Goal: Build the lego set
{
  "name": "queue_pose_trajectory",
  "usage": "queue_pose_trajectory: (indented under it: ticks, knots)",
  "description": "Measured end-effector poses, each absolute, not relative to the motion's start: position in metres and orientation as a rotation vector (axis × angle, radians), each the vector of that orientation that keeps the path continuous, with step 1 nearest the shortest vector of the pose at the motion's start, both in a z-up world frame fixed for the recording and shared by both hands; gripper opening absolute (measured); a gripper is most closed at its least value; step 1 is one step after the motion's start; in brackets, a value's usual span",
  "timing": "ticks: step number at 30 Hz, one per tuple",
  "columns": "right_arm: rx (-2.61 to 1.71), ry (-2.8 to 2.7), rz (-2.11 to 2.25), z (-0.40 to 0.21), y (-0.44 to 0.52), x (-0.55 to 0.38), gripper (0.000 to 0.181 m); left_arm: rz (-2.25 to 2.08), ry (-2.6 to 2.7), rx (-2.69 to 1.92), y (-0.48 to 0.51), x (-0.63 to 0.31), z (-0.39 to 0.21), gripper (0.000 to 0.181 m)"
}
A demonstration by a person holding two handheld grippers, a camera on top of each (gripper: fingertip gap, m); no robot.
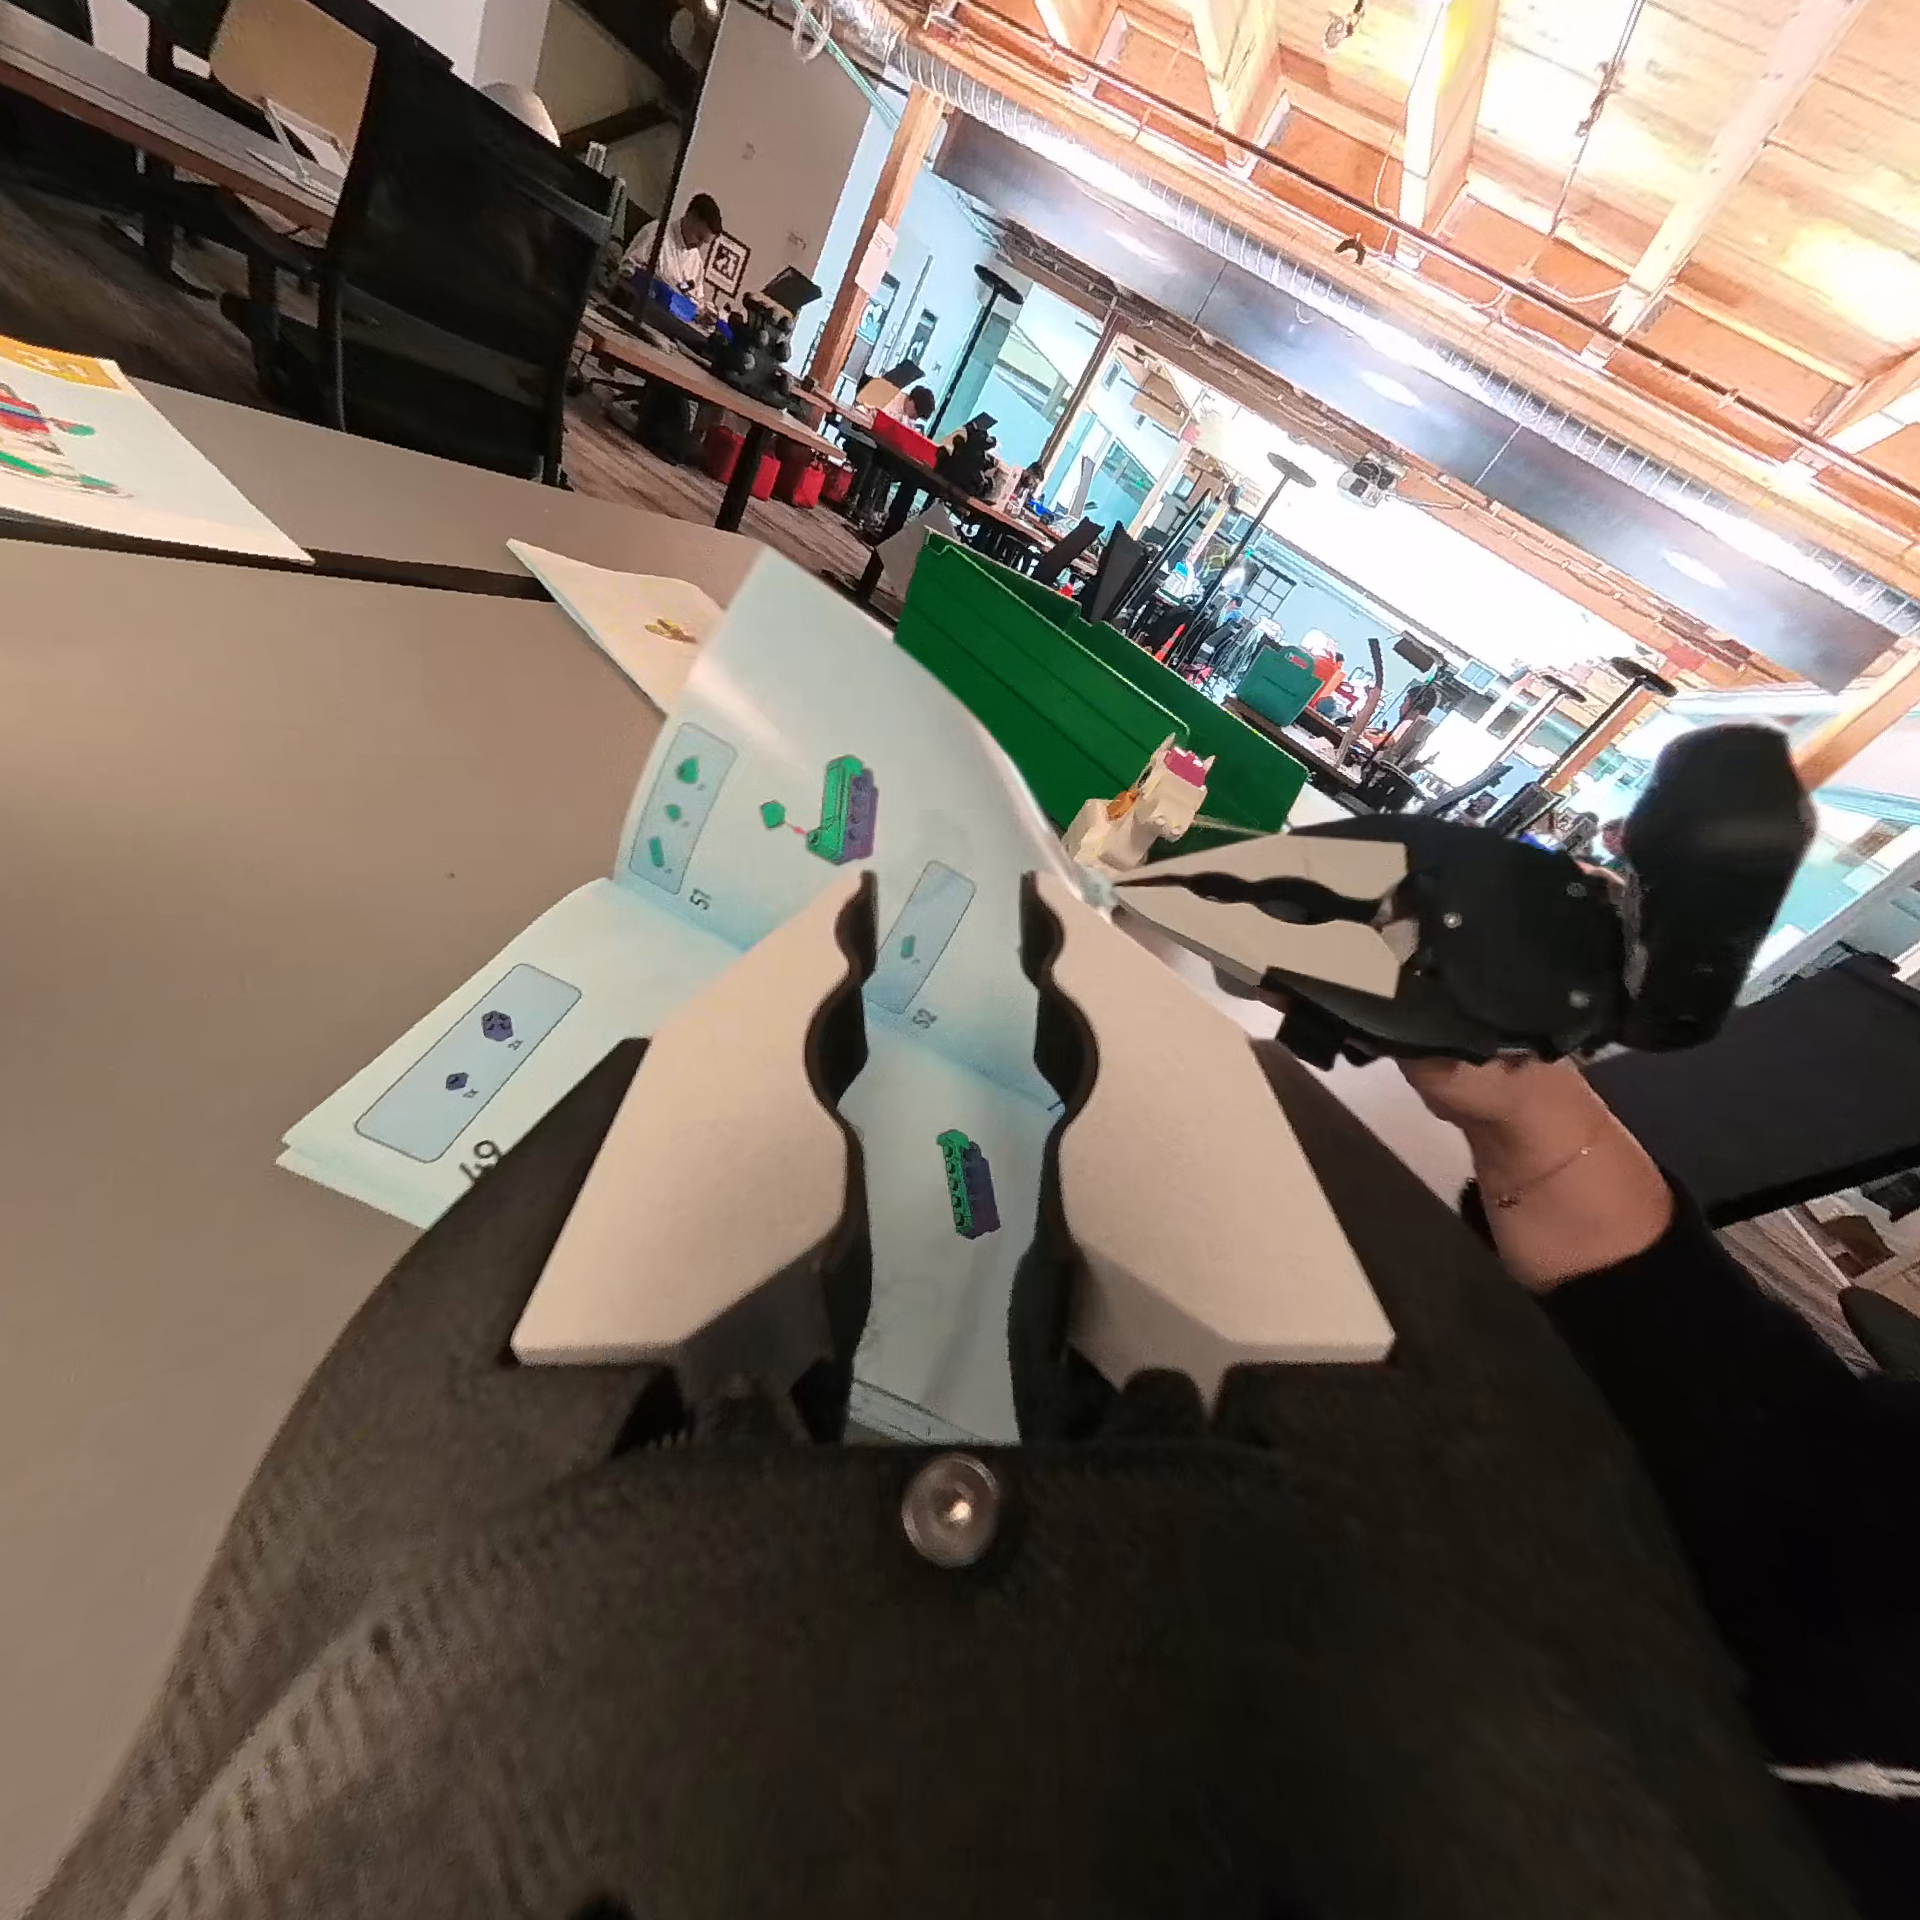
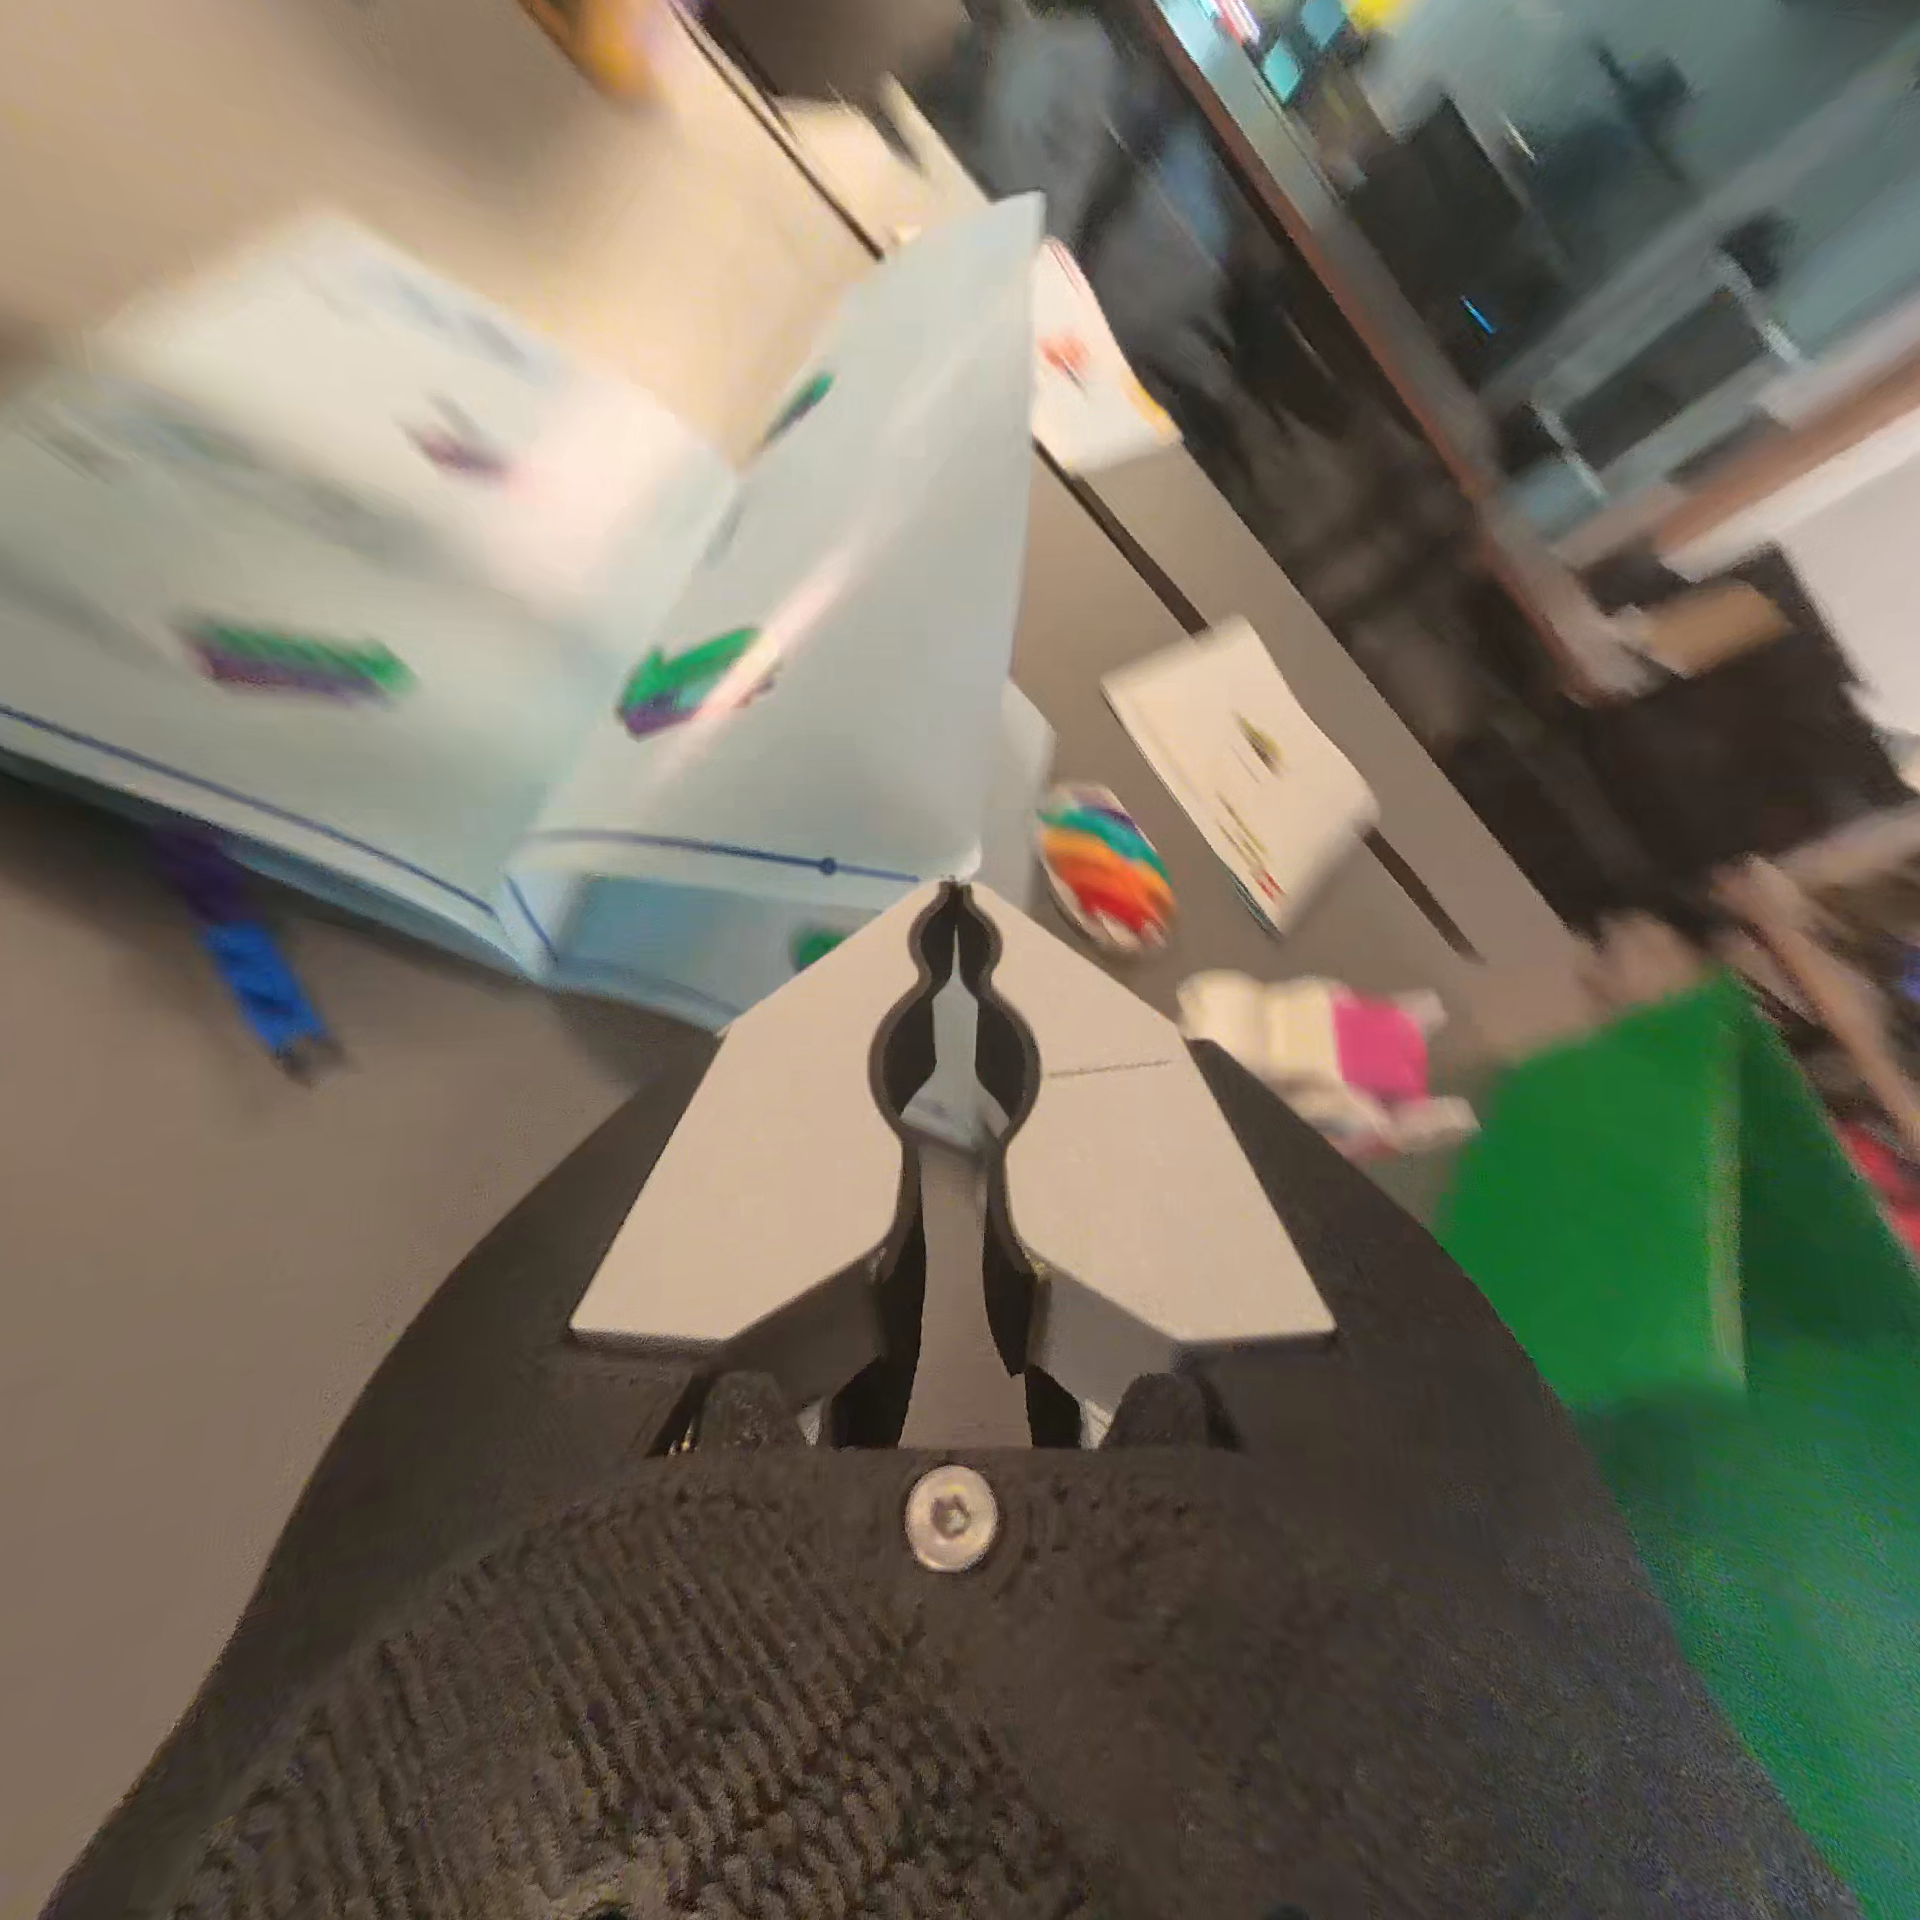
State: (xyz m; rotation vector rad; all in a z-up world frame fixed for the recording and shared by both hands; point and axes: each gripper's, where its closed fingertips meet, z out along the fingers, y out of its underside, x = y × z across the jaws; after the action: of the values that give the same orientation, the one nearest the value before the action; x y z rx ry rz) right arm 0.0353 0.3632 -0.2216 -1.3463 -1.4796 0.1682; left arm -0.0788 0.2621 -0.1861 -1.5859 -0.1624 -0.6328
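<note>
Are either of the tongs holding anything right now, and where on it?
Right tongs pinch a lifted booklet page by its lower corner. Left tongs are open, empty.

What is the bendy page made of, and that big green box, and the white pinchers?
The page looks like thin, slightly glossy paper: it curls where the right gripper pinches its edge. The green box seems smooth hard plastic, with stiff stepped walls. The left gripper has fingers that look like matte white plastic over a rough black body, perhaps printed.
</note>
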Motion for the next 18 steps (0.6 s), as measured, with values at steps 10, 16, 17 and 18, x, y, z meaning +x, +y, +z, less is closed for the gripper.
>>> queue_pose_trajectory:
  ticks: [10,16,17,18]
  knots:
    - [-1.263,-1.241,0.184,-0.154,0.346,0.044,0.022,-0.629,-0.226,-1.545,0.261,-0.092,-0.184,0.028]
    - [-1.483,-1.494,0.708,-0.208,0.300,-0.008,0.042,-0.626,-0.270,-1.491,0.257,-0.104,-0.178,0.028]
    - [-1.534,-1.525,0.679,-0.223,0.306,-0.009,0.043,-0.618,-0.276,-1.483,0.255,-0.107,-0.176,0.028]
    - [-1.579,-1.548,0.666,-0.236,0.310,-0.010,0.043,-0.610,-0.281,-1.473,0.254,-0.110,-0.175,0.028]
